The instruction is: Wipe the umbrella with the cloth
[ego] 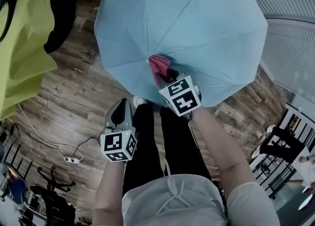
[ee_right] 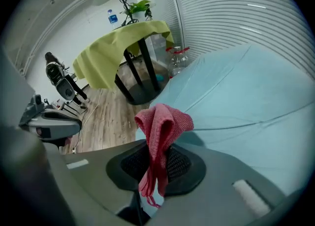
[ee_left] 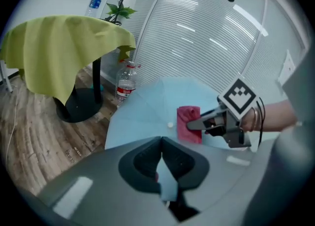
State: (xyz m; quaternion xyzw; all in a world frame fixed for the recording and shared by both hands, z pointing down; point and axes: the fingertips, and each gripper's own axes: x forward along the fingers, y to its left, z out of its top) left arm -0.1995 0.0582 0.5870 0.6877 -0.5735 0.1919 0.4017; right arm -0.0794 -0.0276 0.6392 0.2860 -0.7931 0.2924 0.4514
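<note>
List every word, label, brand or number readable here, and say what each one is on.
No text can be read outright.
Floor print: a few letters on the planks, too blurred to read.
Red-label bottle: print too small to read.
Blue-label bottle: print too small to read.
Marker cubes: square patterns only, no letters.
The umbrella and cloth: no print shows.

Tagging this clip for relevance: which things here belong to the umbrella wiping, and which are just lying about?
In the job: blue umbrella, pink cloth, right gripper shut on the cloth.
Lying about: yellow-covered table, water bottle, power strip on the floor.
</note>
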